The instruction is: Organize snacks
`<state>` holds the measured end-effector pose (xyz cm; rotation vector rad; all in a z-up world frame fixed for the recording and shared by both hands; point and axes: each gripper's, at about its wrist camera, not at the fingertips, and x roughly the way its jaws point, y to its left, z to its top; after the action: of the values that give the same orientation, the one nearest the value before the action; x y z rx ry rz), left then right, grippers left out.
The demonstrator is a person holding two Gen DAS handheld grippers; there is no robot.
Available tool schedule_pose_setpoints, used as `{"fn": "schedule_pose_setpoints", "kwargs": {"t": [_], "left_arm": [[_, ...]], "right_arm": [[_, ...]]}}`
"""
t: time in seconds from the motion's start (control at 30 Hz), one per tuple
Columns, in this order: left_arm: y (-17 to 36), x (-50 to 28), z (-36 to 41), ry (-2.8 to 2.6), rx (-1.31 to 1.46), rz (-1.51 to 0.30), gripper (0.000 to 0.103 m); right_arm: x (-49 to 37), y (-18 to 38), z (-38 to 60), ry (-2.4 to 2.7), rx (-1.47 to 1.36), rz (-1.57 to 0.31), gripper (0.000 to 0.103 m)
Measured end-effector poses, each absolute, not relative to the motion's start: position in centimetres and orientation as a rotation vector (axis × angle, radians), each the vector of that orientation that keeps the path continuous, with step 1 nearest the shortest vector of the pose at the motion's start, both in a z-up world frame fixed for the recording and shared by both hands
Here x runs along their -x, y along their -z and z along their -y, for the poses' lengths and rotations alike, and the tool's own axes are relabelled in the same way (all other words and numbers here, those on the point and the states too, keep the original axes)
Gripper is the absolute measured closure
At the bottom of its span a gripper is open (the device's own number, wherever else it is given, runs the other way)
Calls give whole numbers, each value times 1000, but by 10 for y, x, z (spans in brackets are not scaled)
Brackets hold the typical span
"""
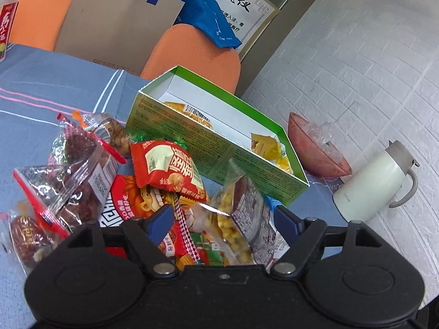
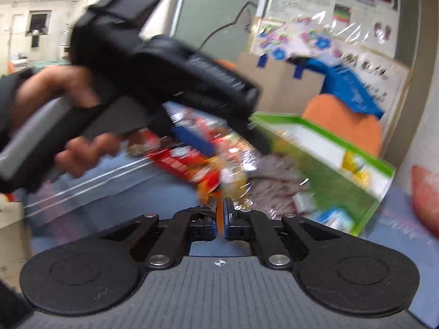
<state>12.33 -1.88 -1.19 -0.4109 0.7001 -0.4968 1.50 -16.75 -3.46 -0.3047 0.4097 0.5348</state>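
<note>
A heap of snack packets (image 1: 115, 181) lies on the blue cloth beside an open green box (image 1: 219, 153) that holds a few yellow packets (image 1: 267, 145). My left gripper (image 1: 223, 219) stands open over the near side of the heap. A clear packet of yellow corn puffs (image 1: 233, 219) stands between its blue pads (image 1: 160, 220), untouched by them. In the blurred right wrist view a hand holds the left gripper (image 2: 230, 142) over the pile. My right gripper (image 2: 219, 213) is low at the pile's near edge, shut with a thin orange packet edge (image 2: 210, 192) pinched between its fingers.
Right of the green box (image 2: 343, 175) stand a pink bowl (image 1: 315, 148) with clear wrap and a white jug (image 1: 376, 183) near a brick-pattern wall. Two orange chair backs (image 1: 192, 54), a cardboard sheet (image 1: 118, 24) and a blue bag (image 1: 208, 24) are behind the table.
</note>
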Motion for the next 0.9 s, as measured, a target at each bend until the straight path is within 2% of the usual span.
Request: {"fn": "schedule_pose_setpoints", "kwargs": {"t": [0.1,0.13,0.2,0.23,0.27,0.3,0.33,0.37,0.4,0.5,0.83,0.9], "left_arm": [[16,-126,22,498,407,-718,0],[17,-128,23,498,408,-723,0],[18,-135,26,497,420,-728,0],[18,-138,27,501,422,-729,0],[17,-141,29,504,423,-731,3],[18,-145,32,504,424,-735,11],[19,-149,35,506,425,-743,17],[21,-152,38,517,428,-753,41],[22,-153,39,531,432,-754,59],[27,-151,38,560,464,-770,65],[26,-73,-11,530,505,-708,65],[30,-52,-22,514,508,-719,62]], "right_arm": [[-7,39,174,-550,222,-454,92],[-6,39,178,-555,179,-467,87],[-4,37,187,-541,97,-474,60],[-4,35,190,-513,71,-467,56],[-5,33,194,-485,58,-460,47],[-4,31,197,-457,48,-452,35],[-4,30,201,-431,32,-444,30],[-5,29,203,-420,12,-438,24],[-5,29,205,-415,-9,-438,18],[-4,31,206,-396,-36,-439,12],[-4,32,211,-402,-63,-441,2],[-4,32,211,-414,-72,-441,0]]}}
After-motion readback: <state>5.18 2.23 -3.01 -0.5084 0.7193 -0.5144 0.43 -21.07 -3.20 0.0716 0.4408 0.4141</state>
